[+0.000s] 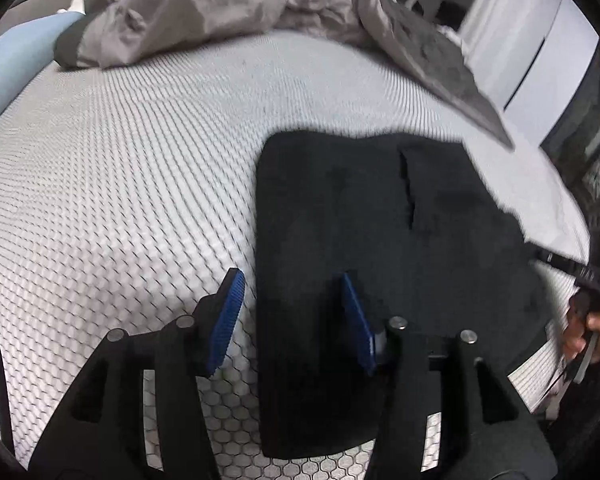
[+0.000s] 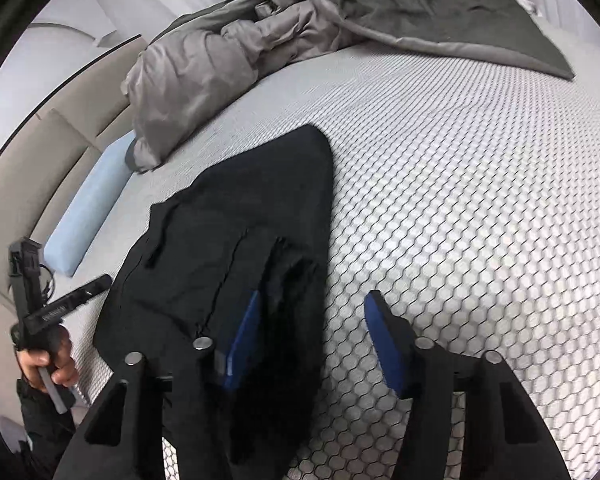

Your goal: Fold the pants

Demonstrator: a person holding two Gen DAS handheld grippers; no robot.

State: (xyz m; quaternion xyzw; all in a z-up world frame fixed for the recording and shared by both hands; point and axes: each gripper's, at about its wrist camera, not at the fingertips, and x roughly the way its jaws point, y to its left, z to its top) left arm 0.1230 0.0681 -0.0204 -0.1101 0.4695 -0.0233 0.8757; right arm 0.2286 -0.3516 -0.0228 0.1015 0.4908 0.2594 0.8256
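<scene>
Left wrist view: mattress (image 1: 120, 184) with white honeycomb-quilted cover, filling most of the field. Crumpled grey duvet (image 1: 204, 12) heaped along the far edge, one flap (image 1: 452, 64) trailing toward the right edge. Pale blue pillow (image 1: 20, 56) at the far left corner, half under the duvet. Black pants (image 1: 380, 208), folded to a flat near-rectangular block, lying on the mattress toward the near right edge, a short seam slit visible in the top layer. Left gripper (image 1: 292, 316) poised above the left edge of the pants, jaws partly apart, right blue pad (image 1: 358, 320) over the cloth, left blue pad (image 1: 228, 320) over bare cover; nothing pinched between them, contact with the fabric not resolvable. Part of the other tool and a hand (image 1: 588, 332) at the right margin. Right wrist view: same mattress (image 2: 480, 200), duvet (image 2: 204, 68) and pillow (image 2: 88, 216), with a beige padded headboard (image 2: 32, 160) behind. Pants (image 2: 228, 248) seen lengthwise, a bunched fold along their right edge. Right gripper (image 2: 312, 340) straddling that edge, jaws partly apart, left pad (image 2: 242, 340) over cloth, right pad (image 2: 386, 344) over bare cover; no fabric clamped. Left hand (image 2: 48, 360) gripping the handle of the other tool at the left margin.
</scene>
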